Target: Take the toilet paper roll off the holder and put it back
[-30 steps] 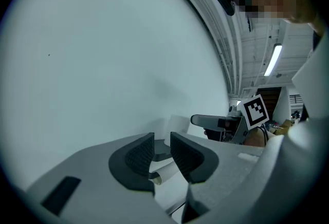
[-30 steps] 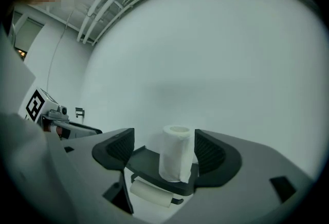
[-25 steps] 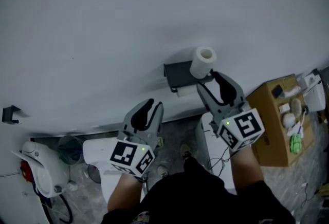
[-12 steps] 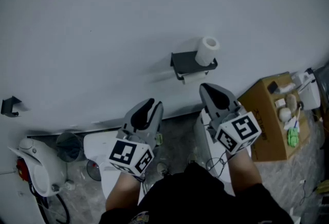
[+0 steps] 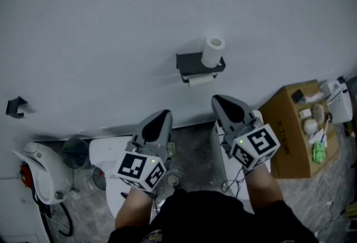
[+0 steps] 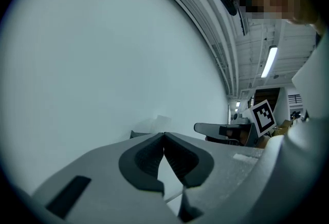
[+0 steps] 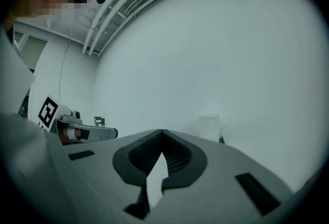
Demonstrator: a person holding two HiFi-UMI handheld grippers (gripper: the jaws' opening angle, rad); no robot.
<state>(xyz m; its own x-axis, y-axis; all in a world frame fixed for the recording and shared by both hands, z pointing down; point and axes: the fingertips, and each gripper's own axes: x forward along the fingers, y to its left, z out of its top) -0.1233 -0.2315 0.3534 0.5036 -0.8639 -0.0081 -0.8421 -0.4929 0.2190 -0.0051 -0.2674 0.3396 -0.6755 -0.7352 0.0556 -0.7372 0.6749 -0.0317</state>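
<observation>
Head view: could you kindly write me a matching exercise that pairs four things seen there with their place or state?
Things:
1. toilet paper roll
2. cardboard box
3. left hand-held gripper
4. small wall bracket

Places or states:
A. shut, nothing between its jaws
B. standing upright on top of the black holder
C. brown, at the far right
D. dark, on the wall at the far left

Pairs: 1-B, 2-C, 3-A, 4-D

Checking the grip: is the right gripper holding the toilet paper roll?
No, the right gripper is shut with nothing between its jaws, while the toilet paper roll stands on the holder.
</observation>
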